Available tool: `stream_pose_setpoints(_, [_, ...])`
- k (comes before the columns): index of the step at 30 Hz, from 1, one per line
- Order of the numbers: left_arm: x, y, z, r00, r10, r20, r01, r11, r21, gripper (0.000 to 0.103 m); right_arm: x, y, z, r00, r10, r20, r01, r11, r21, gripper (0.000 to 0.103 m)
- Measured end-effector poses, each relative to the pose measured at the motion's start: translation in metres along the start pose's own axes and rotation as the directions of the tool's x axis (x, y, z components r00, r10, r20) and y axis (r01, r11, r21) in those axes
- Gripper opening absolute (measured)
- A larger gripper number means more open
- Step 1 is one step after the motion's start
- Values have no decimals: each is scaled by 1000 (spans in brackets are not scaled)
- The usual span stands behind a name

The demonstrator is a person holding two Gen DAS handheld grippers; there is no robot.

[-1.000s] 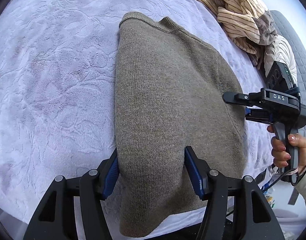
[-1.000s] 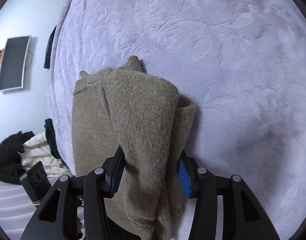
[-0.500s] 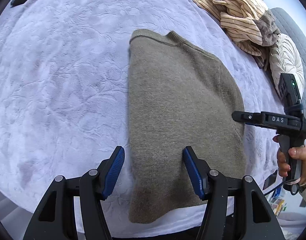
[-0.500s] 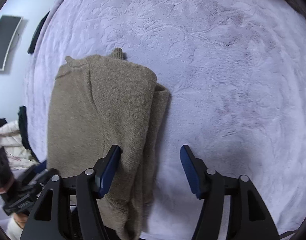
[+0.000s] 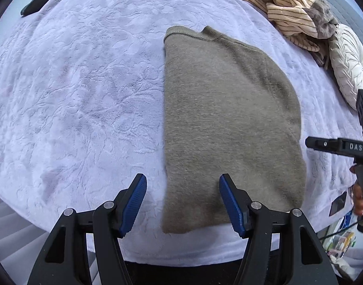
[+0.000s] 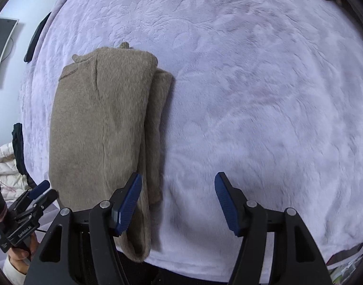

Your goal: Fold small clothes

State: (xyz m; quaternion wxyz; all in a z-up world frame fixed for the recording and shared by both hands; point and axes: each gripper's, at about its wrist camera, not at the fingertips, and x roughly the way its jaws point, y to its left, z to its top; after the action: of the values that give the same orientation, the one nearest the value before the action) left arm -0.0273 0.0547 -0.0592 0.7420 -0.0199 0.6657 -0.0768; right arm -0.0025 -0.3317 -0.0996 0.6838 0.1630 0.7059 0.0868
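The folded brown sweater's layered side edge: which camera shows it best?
The right wrist view: the brown sweater shows its stacked folds along the right edge. The left wrist view shows only its flat top and collar.

A lavender plush bedspread embossed with leaves (image 6: 264,90) fills the view; at ten o'clock a dark curved monitor (image 6: 1,47) hangs on the pale blue wall (image 6: 12,99).

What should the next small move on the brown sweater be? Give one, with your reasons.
Probably bring both tools to the sweater's near hem and fold it up toward the collar. It lies flat on the lavender blanket, folded lengthwise, with its layers stacked along one side. The left tool and right tool are open, gripping nothing.
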Motion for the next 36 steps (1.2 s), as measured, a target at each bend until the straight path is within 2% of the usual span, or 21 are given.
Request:
stream_pose_setpoints(5, [-18,-25,-4,998,22,55,-22,1000,-4,65,-19,6,-26,999,23,23,-23,1000,1,79])
stream_pose_setpoints(8, [-31,-36,-6,996,18,88,-17,1000,-16,92,-26,16,-32,998,38,43,-38,999,-3,80])
stream_pose_setpoints(14, [-40,-50,-5,995,28,92,-28,1000,-4,93,-40,38,-42,996,19,85,-17,999,-28,83])
stream_pose_setpoints(17, [-36,-54,-3,995,62,78,-65,997,36,102,-48,46,-47,993,21,117,-17,999,-30,83])
stream_pose_setpoints(18, [-35,-54,-3,995,68,75,-72,996,51,102,-50,50,-49,991,17,130,-13,999,-32,86])
stream_pose_setpoints(21, [-35,-49,-3,995,65,71,-70,995,71,102,-54,59,-54,986,-11,164,17,999,-32,103])
stream_pose_setpoints(24, [-36,-39,-1,994,76,79,-82,994,68,102,-55,69,-57,981,-33,193,38,999,-21,103])
stream_pose_setpoints(36, [-41,-11,5,986,139,92,-146,987,70,102,-53,103,-70,970,-142,200,135,990,49,103])
